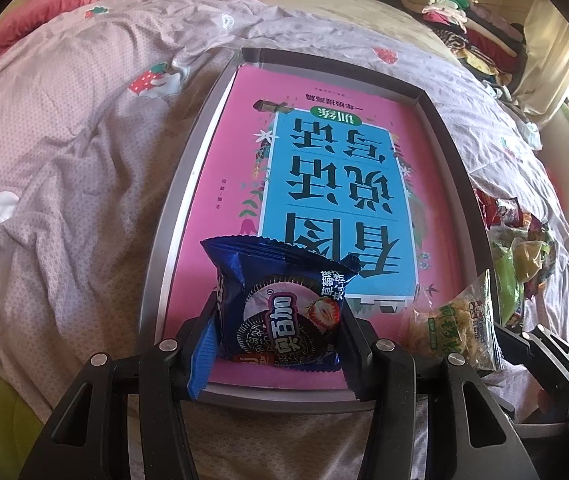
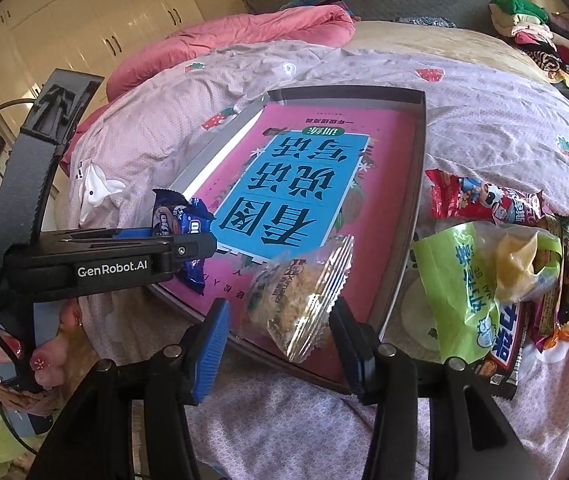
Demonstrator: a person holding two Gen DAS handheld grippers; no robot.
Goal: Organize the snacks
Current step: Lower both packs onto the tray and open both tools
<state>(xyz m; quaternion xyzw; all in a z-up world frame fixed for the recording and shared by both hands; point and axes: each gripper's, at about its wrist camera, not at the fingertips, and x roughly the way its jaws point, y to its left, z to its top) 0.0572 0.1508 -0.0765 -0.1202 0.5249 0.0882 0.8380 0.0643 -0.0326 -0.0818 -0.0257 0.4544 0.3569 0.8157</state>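
In the left wrist view, the left gripper (image 1: 280,336) at lower centre is clenched on a blue cookie packet (image 1: 284,304) over the near end of the grey tray (image 1: 188,184). At lower centre of the right wrist view, the right gripper (image 2: 280,336) stands released around a clear rice-cracker packet (image 2: 304,296), pads apart from it, while loose snacks (image 2: 524,264) lie on the quilt (image 2: 484,92) at right.

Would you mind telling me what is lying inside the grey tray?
The tray holds a pink book and two snack packets, blue and clear. Anything beneath the book is covered.
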